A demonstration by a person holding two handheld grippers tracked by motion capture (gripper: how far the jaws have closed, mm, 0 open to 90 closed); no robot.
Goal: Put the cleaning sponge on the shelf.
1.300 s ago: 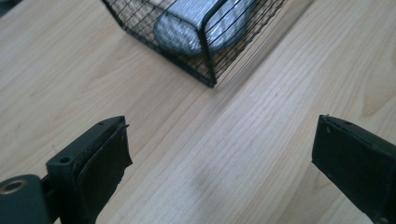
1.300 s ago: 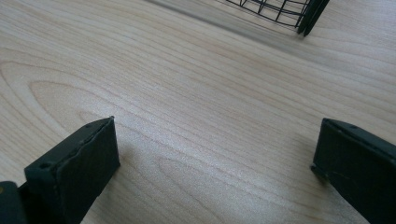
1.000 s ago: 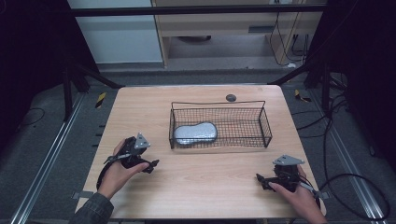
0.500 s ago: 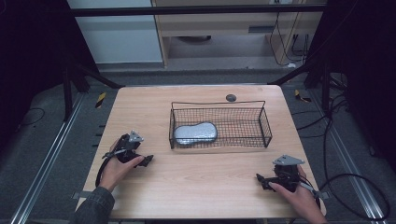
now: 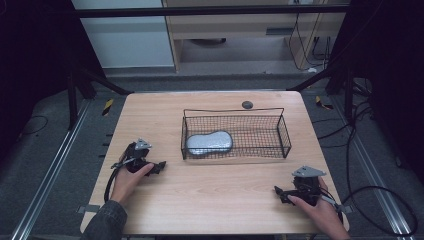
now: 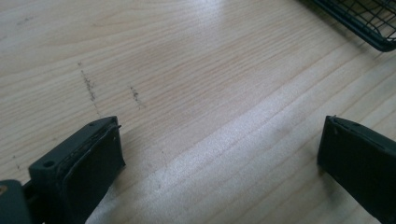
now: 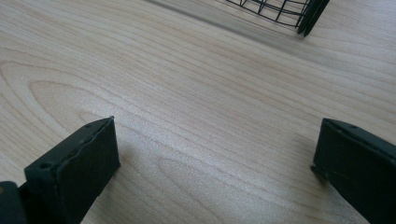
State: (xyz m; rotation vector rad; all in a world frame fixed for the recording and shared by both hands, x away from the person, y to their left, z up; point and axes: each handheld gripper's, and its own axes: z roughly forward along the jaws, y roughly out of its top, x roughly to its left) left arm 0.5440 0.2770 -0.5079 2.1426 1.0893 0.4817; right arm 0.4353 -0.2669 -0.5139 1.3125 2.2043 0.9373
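Observation:
A black wire basket [image 5: 280, 131] stands in the middle of the wooden table [image 5: 215, 195]. In its left end lies a grey peanut-shaped object [image 5: 209, 143]. My left gripper [image 5: 159, 167] rests low on the table to the left of the basket and points right. Its jaws have just been opening and stand wide apart in the left gripper view [image 6: 219, 126], with only bare wood between them. My right gripper [image 5: 280, 192] sits near the front right corner and points left. It is open too [image 7: 219, 122] and holds nothing.
A small dark round spot [image 5: 247, 104] lies on the table behind the basket. A basket corner [image 6: 369, 28] shows at the top right of the left gripper view, and another corner [image 7: 285, 9] at the top of the right gripper view. Cables trail on the floor at the right.
My left hand has shifted slightly left and sunk toward the table. The right hand has kept still.

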